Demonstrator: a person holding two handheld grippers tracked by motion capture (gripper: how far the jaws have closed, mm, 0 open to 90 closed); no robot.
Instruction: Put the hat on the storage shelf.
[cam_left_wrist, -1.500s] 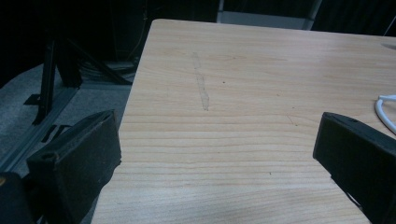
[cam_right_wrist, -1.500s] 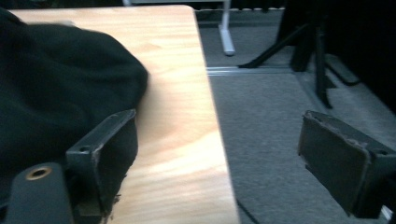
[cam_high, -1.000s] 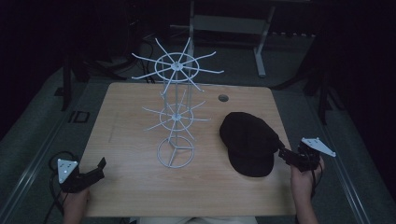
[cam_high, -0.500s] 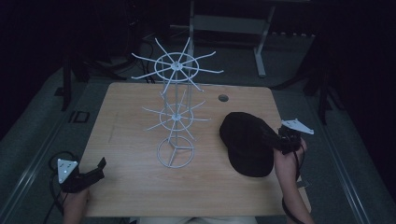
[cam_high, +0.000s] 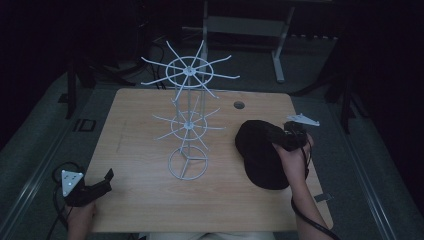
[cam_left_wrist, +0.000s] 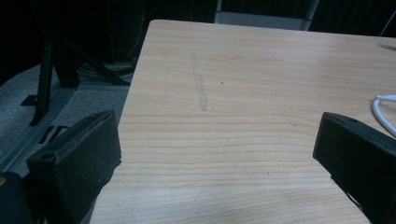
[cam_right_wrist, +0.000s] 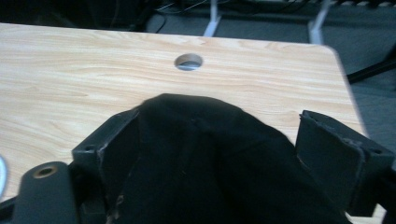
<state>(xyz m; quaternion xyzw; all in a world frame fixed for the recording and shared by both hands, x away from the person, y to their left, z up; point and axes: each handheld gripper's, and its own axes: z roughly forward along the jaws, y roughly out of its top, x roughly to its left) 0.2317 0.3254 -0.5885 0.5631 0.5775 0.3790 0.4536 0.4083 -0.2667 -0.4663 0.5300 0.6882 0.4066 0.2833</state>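
A black cap (cam_high: 257, 157) lies on the right side of the wooden table (cam_high: 140, 130). My right gripper (cam_high: 276, 136) hovers over the cap's far right part, held by a hand coming from the lower right. In the right gripper view the cap (cam_right_wrist: 201, 158) bulges up between the two jaws, which stand wide apart; my right gripper (cam_right_wrist: 219, 135) is open, with the fabric against the left jaw. A white wire rack (cam_high: 189, 122) with spoked tiers stands mid-table. My left gripper (cam_high: 106, 178) rests at the near left corner, open, with bare wood between its jaws (cam_left_wrist: 219, 140).
A round cable hole (cam_high: 239, 105) sits near the table's far edge, beyond the cap (cam_right_wrist: 188, 61). The rack's ring base (cam_left_wrist: 384, 111) shows at the right of the left gripper view. A grey metal frame (cam_high: 277, 47) stands on the floor behind the table.
My right gripper has moved from the table's right edge forward and left onto the cap, its jaws now around the fabric. The left gripper has stayed put.
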